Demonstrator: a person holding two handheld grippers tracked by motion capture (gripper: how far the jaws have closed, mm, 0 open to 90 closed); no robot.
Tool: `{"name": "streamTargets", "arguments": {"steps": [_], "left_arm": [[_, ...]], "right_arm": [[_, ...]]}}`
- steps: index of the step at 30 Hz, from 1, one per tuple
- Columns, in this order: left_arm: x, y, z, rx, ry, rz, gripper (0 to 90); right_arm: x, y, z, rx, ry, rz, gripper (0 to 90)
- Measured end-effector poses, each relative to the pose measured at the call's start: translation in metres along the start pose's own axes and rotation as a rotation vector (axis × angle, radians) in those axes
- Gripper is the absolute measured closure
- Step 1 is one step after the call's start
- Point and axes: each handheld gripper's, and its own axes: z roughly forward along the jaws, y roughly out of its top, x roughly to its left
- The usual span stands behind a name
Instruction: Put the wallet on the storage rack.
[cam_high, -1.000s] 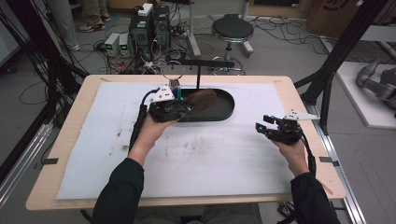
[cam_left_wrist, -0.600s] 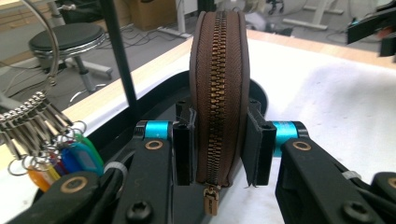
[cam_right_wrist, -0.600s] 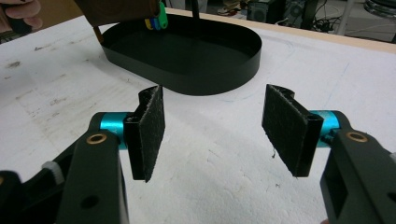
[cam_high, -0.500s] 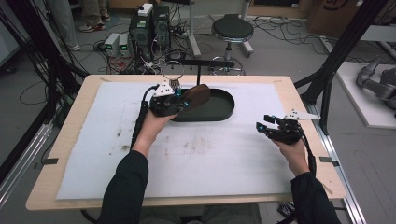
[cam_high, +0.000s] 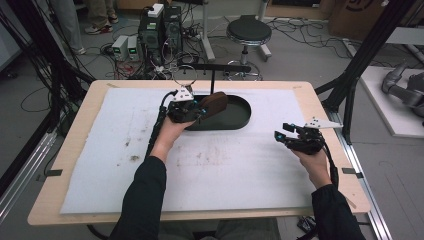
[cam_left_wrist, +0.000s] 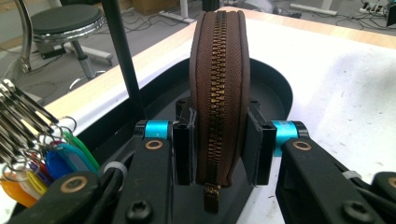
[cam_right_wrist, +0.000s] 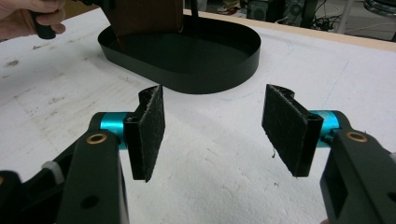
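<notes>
Toward the far-left part of the white mat (cam_high: 100, 165), the left gripper (cam_high: 192, 111) has its jaws pressed on both flat sides of a brown zipped pouch (cam_left_wrist: 219, 84), held on edge with the zipper facing the camera of the left gripper view and the pull tab hanging at the bottom. In the high view the pouch (cam_high: 212, 103) hangs over the left end of the black oval tray (cam_high: 240, 117), which lies near the far edge of the mat, about midway along it; whether the pouch's lower edge already touches the tray floor I cannot tell. Beside that gripper in its own view hangs a bunch of keys with coloured tags (cam_left_wrist: 32, 158) (seemingly hooked on the black stand (cam_high: 212, 75) rising behind the tray). My reading is that the pouch is being set into the tray. The risks follow from its pose: let go while on edge, it would likely topple, and so close to the tray's left wall it could tip over the rim onto the mat; a jaw could also snag the keys on the way out. Farther right, near the mat's right edge, the right gripper (cam_high: 292, 137) hovers with its jaws wide apart and nothing between its pads (cam_right_wrist: 149, 130), well clear of the tray (cam_right_wrist: 187, 56).
</notes>
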Motion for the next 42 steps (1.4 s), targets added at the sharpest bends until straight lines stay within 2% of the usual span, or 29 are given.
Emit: {"name": "streamTargets", "arguments": {"steps": [9,18,24,35,42], "left_arm": [[0.0,-0.008,0.012,0.038,-0.003,-0.019,68.7],[-0.004,-0.014,0.024,0.077,-0.007,-0.016,68.6],[-0.004,-0.015,0.026,0.069,-0.006,-0.025,68.6],[-0.005,-0.015,0.028,0.064,-0.019,0.009,68.5],[-0.003,-0.015,0.026,0.071,-0.011,-0.002,67.3]], "right_arm": [[-0.001,0.0,0.0,0.002,0.002,0.004,40.3],[-0.001,0.0,0.0,0.002,0.001,-0.004,40.3],[-0.001,0.0,0.0,0.0,0.001,-0.001,40.3],[-0.002,0.0,0.0,-0.001,-0.001,-0.001,40.3],[-0.001,0.0,0.0,-0.002,-0.002,-0.004,40.3]]}}
